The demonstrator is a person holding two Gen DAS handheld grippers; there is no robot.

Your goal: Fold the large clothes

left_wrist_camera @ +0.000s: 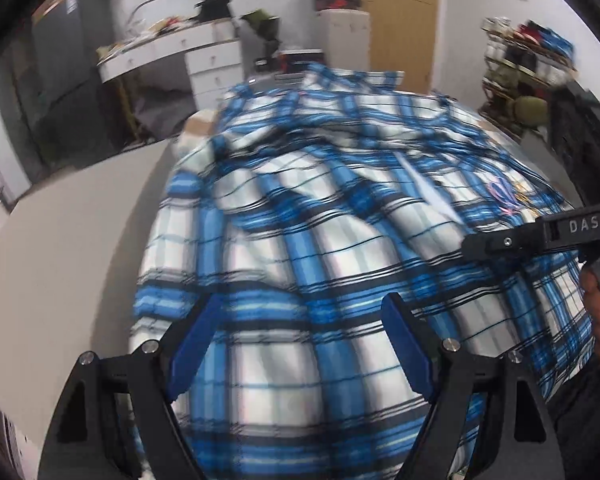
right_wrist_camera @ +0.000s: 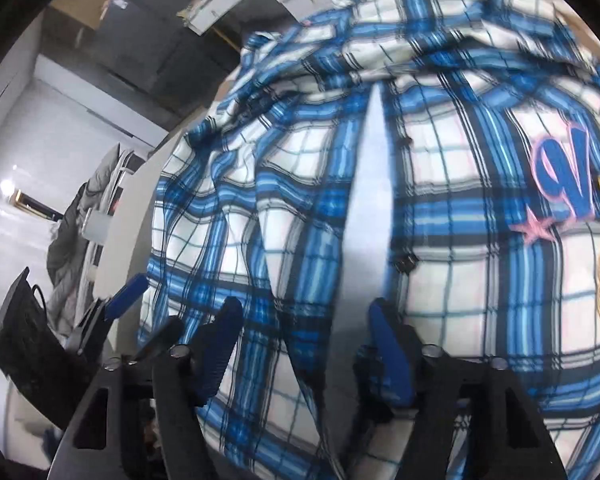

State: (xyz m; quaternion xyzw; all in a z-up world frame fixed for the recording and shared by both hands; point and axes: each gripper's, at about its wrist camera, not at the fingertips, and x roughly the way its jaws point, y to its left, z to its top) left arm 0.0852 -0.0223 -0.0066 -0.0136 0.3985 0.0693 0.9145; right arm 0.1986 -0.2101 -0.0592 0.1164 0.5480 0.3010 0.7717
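Observation:
A large blue, white and black plaid shirt [left_wrist_camera: 320, 208] lies spread and rumpled on a pale table [left_wrist_camera: 72, 248]. It fills the right wrist view [right_wrist_camera: 440, 220], front up, with its button placket and a pink and blue emblem [right_wrist_camera: 560, 180]. My left gripper [left_wrist_camera: 300, 340] is open, its blue pads just above the shirt's near hem. My right gripper [right_wrist_camera: 304, 344] is open over the near part of the shirt by the placket. It also shows in the left wrist view [left_wrist_camera: 540, 236] at the right, held by a hand. The left gripper's blue fingertips [right_wrist_camera: 126, 290] show in the right wrist view.
The table's bare left part borders the shirt, with its edge [right_wrist_camera: 116, 260] beyond. Behind stand a white desk with drawers [left_wrist_camera: 188, 52], a dark cabinet [left_wrist_camera: 60, 80], a wooden door [left_wrist_camera: 404, 20] and a cluttered rack [left_wrist_camera: 524, 60]. Clothes hang off to the left [right_wrist_camera: 80, 220].

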